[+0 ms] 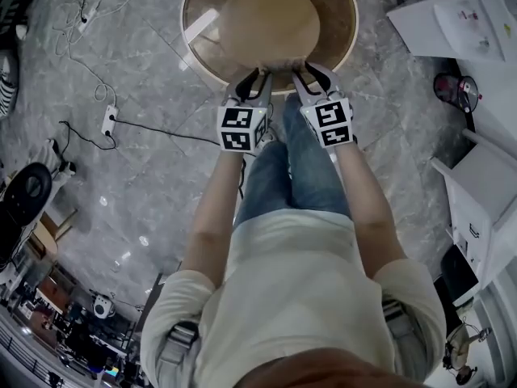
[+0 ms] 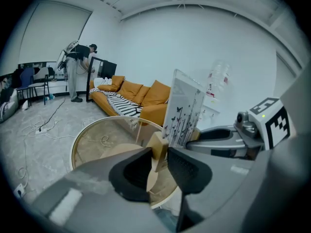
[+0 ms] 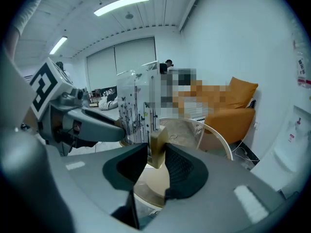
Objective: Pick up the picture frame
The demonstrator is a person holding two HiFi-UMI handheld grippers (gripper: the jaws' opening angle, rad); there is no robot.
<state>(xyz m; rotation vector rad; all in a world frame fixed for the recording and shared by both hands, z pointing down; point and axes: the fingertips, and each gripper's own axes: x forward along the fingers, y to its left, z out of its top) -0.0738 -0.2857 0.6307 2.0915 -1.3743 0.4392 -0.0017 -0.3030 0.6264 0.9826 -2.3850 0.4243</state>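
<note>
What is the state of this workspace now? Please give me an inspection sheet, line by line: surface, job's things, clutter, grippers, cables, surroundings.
Surface: round glass-topped table with a wooden rim; nothing seen on it.
Job's things: picture frame, a clear panel with a black flower-and-butterfly print, upright, held by its two wooden feet.
Clutter: nothing seen on the table.
Grippers: left hand-held gripper shut on one foot; right hand-held gripper shut on the other.
Cables: white cable and black cable lie on the floor, with a power strip.
Surroundings: grey marbled floor, orange sofa, a person standing near it, white furniture.
</note>
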